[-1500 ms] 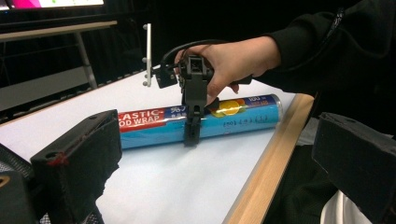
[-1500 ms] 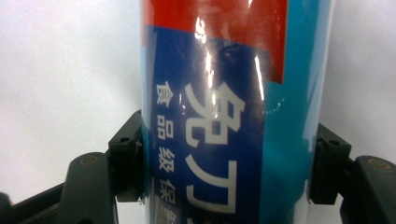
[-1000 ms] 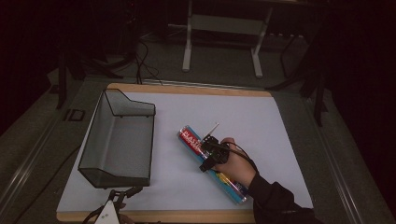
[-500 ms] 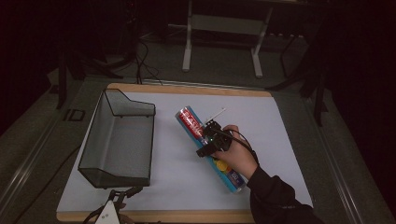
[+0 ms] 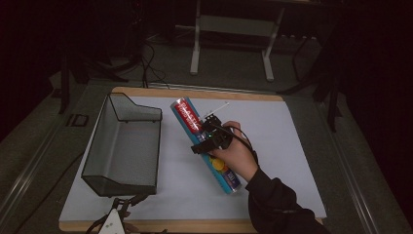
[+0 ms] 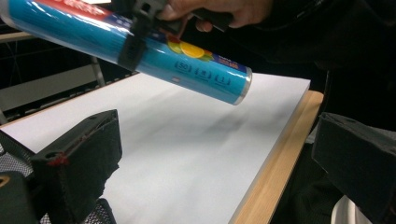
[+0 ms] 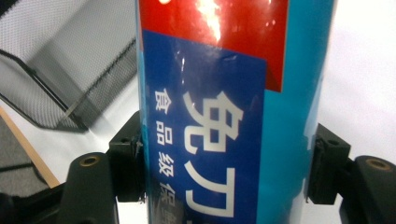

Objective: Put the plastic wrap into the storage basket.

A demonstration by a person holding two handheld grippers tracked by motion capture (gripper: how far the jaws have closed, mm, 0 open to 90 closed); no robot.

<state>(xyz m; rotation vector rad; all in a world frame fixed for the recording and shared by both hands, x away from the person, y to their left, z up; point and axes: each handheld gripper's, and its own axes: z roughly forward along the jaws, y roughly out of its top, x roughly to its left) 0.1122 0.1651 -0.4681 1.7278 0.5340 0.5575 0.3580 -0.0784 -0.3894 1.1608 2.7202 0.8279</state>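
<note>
— Scanning from the left: what room is around the right hand-held gripper (image 5: 207,140)?
— To its left stands a wire mesh basket (image 5: 124,146), apart from it; white desk (image 5: 292,146) lies bare to its right, out to the wooden edge (image 6: 275,172).
— And the left hand-held gripper (image 5: 119,217)?
— At the desk's near edge, jaws spread, nothing between them.
— The thing held?
— A long teal tube (image 5: 207,146) with red and blue labels, tilted, lifted off the desk.
— Where on it?
— Pinched across its middle, between the jaws, ends sticking out both ways.
</note>
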